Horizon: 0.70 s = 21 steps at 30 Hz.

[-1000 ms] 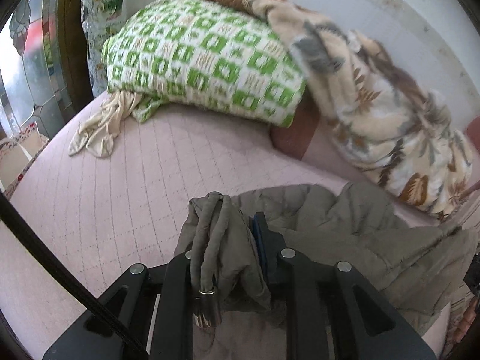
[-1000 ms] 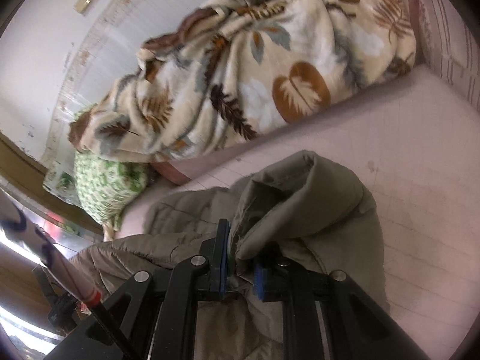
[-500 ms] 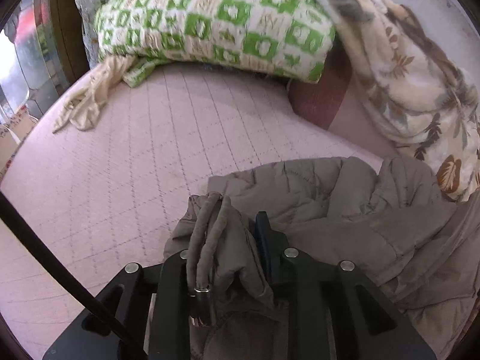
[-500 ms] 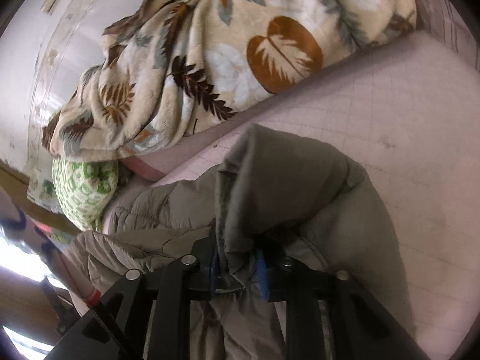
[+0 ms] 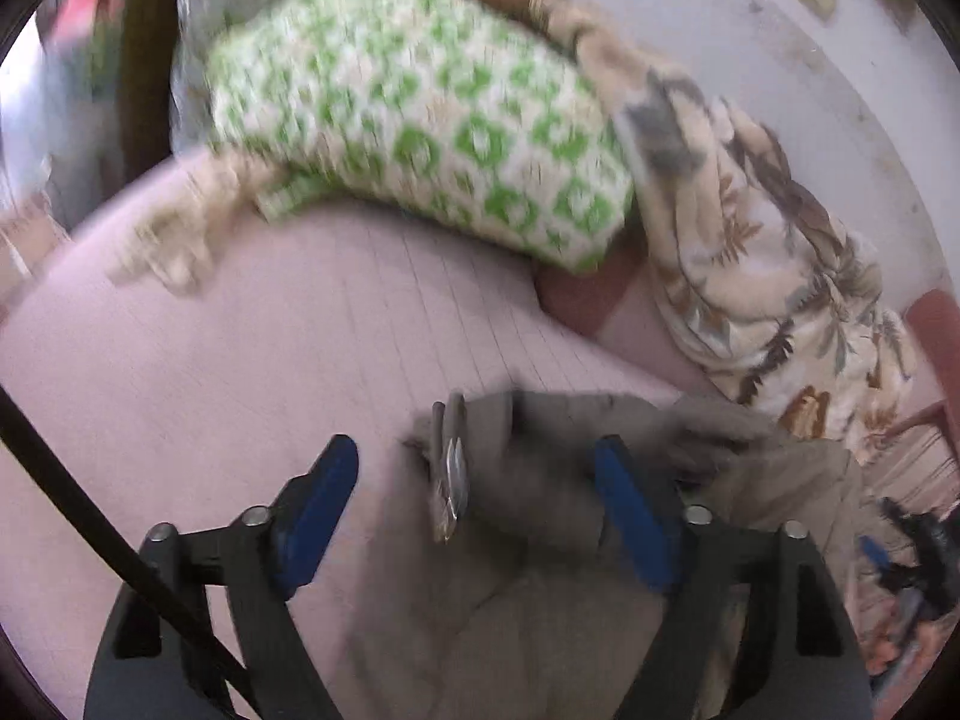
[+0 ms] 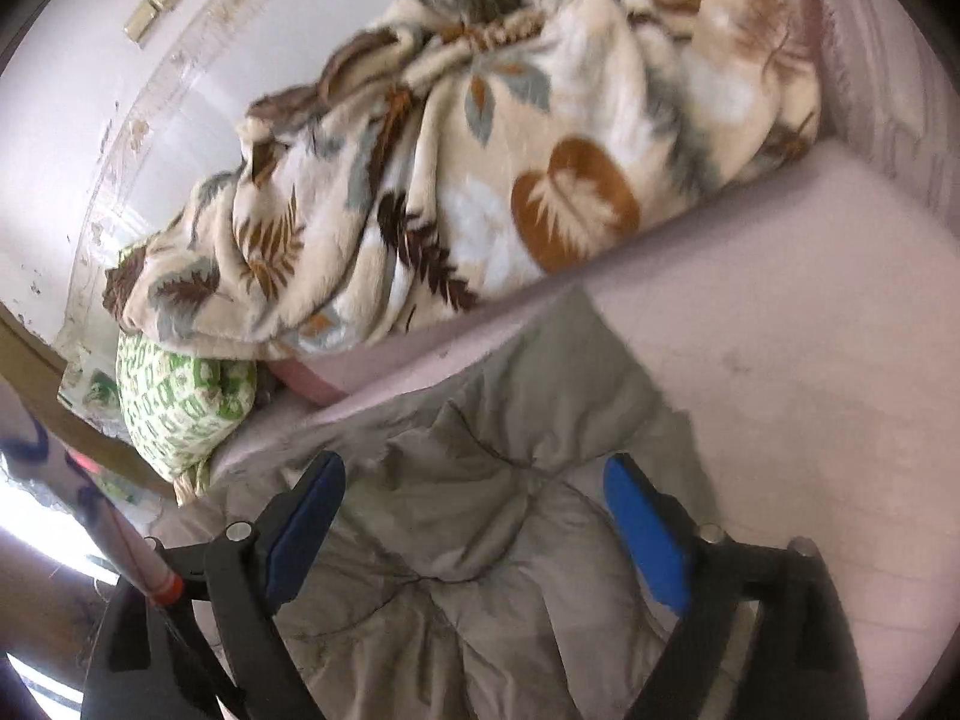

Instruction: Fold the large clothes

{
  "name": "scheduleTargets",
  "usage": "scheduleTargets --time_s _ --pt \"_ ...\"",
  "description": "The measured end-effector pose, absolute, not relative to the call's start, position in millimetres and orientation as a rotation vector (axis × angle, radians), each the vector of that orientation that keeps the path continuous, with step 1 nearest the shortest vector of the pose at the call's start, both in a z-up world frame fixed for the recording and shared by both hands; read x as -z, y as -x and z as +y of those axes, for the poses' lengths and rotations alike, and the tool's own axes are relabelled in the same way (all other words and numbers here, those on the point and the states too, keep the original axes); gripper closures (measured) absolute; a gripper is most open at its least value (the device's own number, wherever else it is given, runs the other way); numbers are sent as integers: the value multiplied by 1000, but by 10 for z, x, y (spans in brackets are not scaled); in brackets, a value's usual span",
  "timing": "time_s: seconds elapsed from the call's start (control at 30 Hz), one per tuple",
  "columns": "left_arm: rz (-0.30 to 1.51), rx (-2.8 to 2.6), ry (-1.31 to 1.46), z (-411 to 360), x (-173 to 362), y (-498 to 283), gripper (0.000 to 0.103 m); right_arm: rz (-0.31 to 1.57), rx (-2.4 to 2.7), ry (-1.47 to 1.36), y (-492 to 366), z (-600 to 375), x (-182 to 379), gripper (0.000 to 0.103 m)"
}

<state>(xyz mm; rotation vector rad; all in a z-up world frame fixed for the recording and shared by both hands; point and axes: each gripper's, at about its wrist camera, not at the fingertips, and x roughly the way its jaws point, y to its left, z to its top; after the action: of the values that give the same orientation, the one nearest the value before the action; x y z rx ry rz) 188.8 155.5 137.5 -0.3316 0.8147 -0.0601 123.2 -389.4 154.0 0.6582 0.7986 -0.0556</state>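
Low in both frames, your left gripper (image 5: 474, 468) and right gripper (image 6: 474, 480) have just opened wide, letting the jacket (image 6: 480, 516) lie flat on the bed (image 5: 210, 372).

In the left wrist view the padded jacket (image 5: 540, 570) lies on the bed (image 5: 240, 360) at the lower centre and right of the frame, between the spread jaws of the left gripper (image 5: 477, 480), with its zipper pull (image 5: 450, 480) near the left edge of the cloth. Beyond it, at the upper centre, a pillow (image 5: 420, 114) rests on the bed, with a blanket (image 5: 768, 252) heaped to its right against the wall (image 5: 780, 60). A small cloth (image 5: 174, 240) lies left of the pillow. In the right wrist view the jacket (image 6: 480, 510) fills the lower centre, between the open jaws of the right gripper (image 6: 474, 498), with the blanket (image 6: 480, 180) behind it and the pillow (image 6: 180, 402) at the left.
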Motion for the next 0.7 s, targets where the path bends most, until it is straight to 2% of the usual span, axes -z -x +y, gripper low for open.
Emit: scheduleTargets --time_s 0.23,0.3,0.37,0.4,0.53,0.7 --pt "777 23 259 1577 -1817 -1521 22 752 54 -623 -906 -3811 -2029 14" --pt "748 7 198 1502 -1909 -1282 22 767 10 -580 -847 -3635 -2126 29" --pt "713 -5 121 1399 -1937 -1005 21 795 -61 -532 -792 -3361 -2191 40" --pt "705 -13 97 1387 -1933 -909 20 805 -93 -516 -781 -3238 -2194 42" --pt "668 -64 9 1293 -1722 -498 17 849 -222 -426 -811 -2610 -2077 44" --pt "703 -28 89 1396 -1337 -361 17 931 -259 -292 -1246 -1776 -1652 44"
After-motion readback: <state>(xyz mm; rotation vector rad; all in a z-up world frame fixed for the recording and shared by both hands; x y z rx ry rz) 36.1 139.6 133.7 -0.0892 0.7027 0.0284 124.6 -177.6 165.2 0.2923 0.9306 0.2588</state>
